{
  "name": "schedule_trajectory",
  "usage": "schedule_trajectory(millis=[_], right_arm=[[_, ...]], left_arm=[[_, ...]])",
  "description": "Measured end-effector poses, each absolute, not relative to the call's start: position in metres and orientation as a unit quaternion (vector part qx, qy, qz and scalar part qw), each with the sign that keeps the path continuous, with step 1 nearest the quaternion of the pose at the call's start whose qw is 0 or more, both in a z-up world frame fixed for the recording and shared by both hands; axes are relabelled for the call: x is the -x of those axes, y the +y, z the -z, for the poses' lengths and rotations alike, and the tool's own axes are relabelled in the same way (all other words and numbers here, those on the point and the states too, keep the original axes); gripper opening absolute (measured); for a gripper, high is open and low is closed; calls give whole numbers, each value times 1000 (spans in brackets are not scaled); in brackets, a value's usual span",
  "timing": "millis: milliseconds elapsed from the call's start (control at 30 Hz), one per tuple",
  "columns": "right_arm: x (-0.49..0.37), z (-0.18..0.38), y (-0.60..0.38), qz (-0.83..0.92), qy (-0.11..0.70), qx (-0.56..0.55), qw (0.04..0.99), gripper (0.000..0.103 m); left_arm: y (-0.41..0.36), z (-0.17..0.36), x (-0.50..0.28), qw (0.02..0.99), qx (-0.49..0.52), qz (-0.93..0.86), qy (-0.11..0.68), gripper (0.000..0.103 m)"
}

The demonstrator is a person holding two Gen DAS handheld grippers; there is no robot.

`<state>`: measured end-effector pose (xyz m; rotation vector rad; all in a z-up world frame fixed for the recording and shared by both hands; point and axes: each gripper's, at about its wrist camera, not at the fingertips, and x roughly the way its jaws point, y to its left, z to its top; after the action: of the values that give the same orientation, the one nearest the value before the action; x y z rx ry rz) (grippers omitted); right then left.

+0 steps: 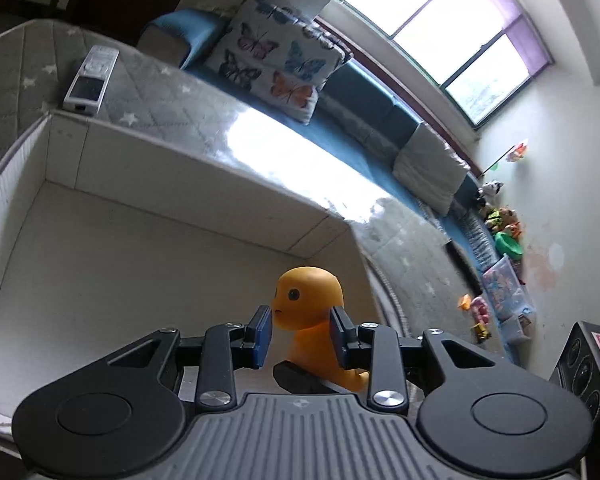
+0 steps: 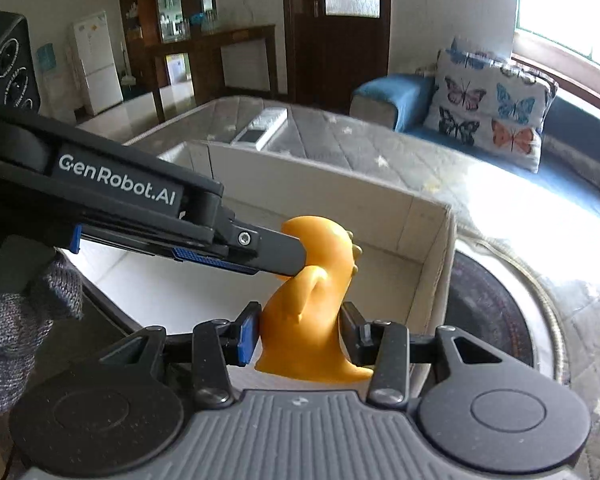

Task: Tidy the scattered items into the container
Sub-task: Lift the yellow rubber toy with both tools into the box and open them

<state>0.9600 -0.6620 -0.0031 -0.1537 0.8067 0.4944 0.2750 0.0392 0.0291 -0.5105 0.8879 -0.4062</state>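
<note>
An orange rubber toy figure (image 1: pixel 308 300) with a round head and dot eyes hangs over the near right corner of the open white box (image 1: pixel 180 184). My left gripper (image 1: pixel 302 320) has its blue pads on both sides of the toy's head and neck. In the right wrist view the left gripper (image 2: pixel 296 258) reaches in from the left and covers the head of the toy (image 2: pixel 312 312). My right gripper (image 2: pixel 300 320) is shut on the toy's body lower down. The white box (image 2: pixel 340 196) lies just beyond, with nothing visible inside it.
A white remote (image 1: pixel 90 80) lies on the quilted grey surface behind the box. A butterfly pillow (image 2: pixel 488 104) rests on the blue sofa (image 2: pixel 392 96). A dark round disc (image 2: pixel 488 312) sits right of the box. A gloved hand (image 2: pixel 16 320) is at lower left, and a black speaker (image 1: pixel 584 364) at right.
</note>
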Motion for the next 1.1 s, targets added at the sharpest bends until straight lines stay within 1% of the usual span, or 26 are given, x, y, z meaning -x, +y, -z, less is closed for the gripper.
schedule_trajectory(millis=[133, 300, 600, 700, 733, 767, 1100], right_arm=[[-971, 13, -658, -238, 413, 72, 876, 42], [-973, 15, -650, -230, 424, 86, 872, 43], [-979, 10, -654, -229, 414, 88, 876, 45], [-979, 3, -662, -222, 400, 84, 885, 46], [-978, 0, -665, -220, 396, 82, 888, 50], [-977, -3, -668, -218, 391, 80, 891, 50], [-941, -30, -702, -213, 334, 64, 916, 51]], left_arm=[[39, -21, -283, 847, 243, 188, 434, 34], [37, -17, -289, 842, 249, 188, 441, 34], [39, -20, -286, 845, 244, 181, 440, 34], [40, -27, -280, 850, 240, 180, 433, 34], [40, -29, -278, 852, 239, 180, 430, 34], [40, -32, -275, 854, 238, 181, 427, 34], [35, -56, -232, 876, 207, 183, 395, 34]])
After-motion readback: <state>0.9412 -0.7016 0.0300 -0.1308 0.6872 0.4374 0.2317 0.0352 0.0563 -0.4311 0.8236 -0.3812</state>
